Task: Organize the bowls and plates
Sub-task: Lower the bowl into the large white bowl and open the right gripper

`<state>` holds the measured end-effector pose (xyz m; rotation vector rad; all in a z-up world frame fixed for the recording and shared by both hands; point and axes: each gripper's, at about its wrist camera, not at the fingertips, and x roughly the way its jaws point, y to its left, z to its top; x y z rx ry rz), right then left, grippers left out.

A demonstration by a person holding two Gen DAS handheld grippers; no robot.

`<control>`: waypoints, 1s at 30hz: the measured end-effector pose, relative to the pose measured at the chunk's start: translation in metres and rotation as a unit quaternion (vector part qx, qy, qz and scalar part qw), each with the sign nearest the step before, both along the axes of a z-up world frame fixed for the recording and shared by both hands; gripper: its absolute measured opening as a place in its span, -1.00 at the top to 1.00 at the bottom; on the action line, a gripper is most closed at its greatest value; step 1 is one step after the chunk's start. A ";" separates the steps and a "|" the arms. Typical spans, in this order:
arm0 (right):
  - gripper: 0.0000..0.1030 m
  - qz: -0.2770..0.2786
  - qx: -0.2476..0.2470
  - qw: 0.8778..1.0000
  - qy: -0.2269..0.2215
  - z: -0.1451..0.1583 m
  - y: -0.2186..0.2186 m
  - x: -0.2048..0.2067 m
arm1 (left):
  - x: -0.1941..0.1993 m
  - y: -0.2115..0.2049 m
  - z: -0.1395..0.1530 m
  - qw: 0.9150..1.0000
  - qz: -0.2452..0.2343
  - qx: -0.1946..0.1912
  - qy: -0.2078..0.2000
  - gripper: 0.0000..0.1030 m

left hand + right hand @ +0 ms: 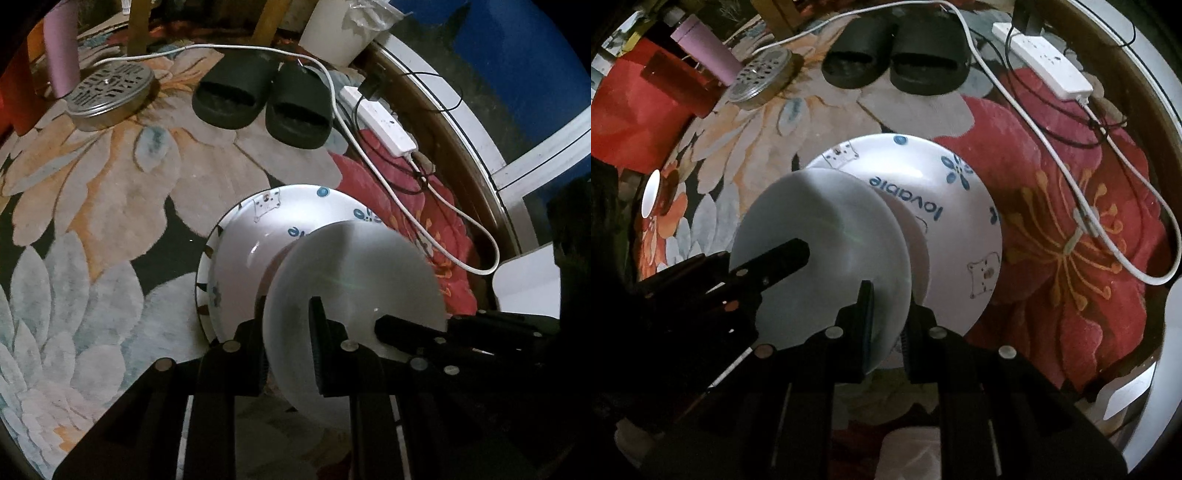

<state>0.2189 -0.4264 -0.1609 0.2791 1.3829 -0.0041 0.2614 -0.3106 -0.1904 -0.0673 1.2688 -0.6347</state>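
A plain white bowl (354,273) hangs tilted above the floral rug, gripped by both grippers. My left gripper (286,317) is shut on its near rim, one finger on each side of the wall. My right gripper (890,299) is shut on the opposite rim of the same bowl (820,229). Each gripper shows in the other's view: the right one (384,326) enters from the right, the left one (796,249) from the left. Just beyond and below lies a white bowl with blue flowers and "lovable" lettering (960,221), resting on a dark-patterned plate (202,269).
A pair of black slippers (262,99) lies farther off on the rug. A perforated metal lid (110,90) and a pink bottle (61,48) stand at the left. A white power strip (380,120) with cables (369,155) runs along the right, near a white bin (332,29).
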 end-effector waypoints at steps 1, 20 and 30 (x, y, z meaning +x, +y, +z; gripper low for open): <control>0.74 0.001 0.001 1.000 0.000 -0.001 0.000 0.000 | 0.000 0.000 -0.001 1.000 0.001 0.001 0.000 0.65; 0.69 -0.018 -0.013 1.000 -0.018 0.002 -0.010 0.007 | 0.004 0.017 0.013 0.998 0.007 -0.064 0.019 -0.79; 0.62 -0.009 -0.008 1.000 -0.018 0.007 -0.004 0.010 | 0.007 0.040 0.020 0.999 0.033 -0.023 -0.026 -0.99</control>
